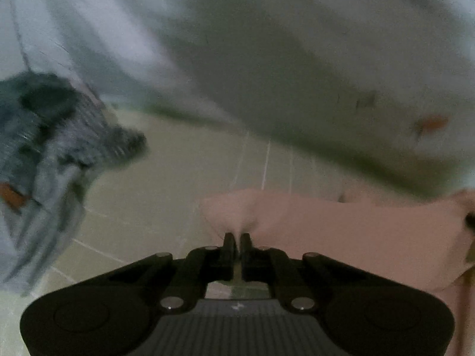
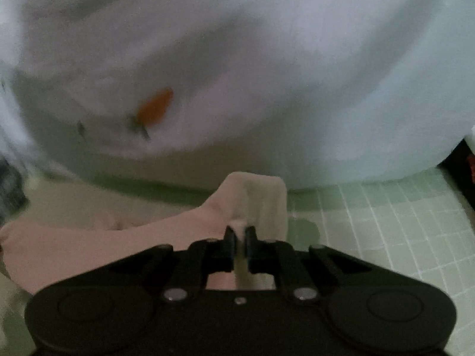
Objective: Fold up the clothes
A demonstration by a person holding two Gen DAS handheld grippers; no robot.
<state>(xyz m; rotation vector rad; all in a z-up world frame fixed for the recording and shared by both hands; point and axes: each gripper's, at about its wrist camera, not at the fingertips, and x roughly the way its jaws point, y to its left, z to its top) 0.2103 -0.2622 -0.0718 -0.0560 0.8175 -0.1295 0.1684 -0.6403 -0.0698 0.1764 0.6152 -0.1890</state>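
A pale pink garment point(image 1: 341, 231) is stretched between my two grippers above a green gridded mat point(image 1: 178, 192). My left gripper point(image 1: 237, 238) is shut on its left corner, and the cloth bunches up just past the black fingers point(image 1: 228, 246). In the right wrist view my right gripper point(image 2: 240, 233) is shut on the other corner of the pink garment point(image 2: 118, 237), where a cream-coloured fold point(image 2: 261, 198) stands up beyond the tips. The pictures are blurred.
A large white cloth point(image 2: 267, 74) with a small orange mark point(image 2: 156, 106) fills the space beyond the mat point(image 2: 371, 222); it shows in the left wrist view too point(image 1: 297, 59). A crumpled grey-blue garment point(image 1: 53, 148) lies at the left. A dark object point(image 2: 463, 166) sits at the right edge.
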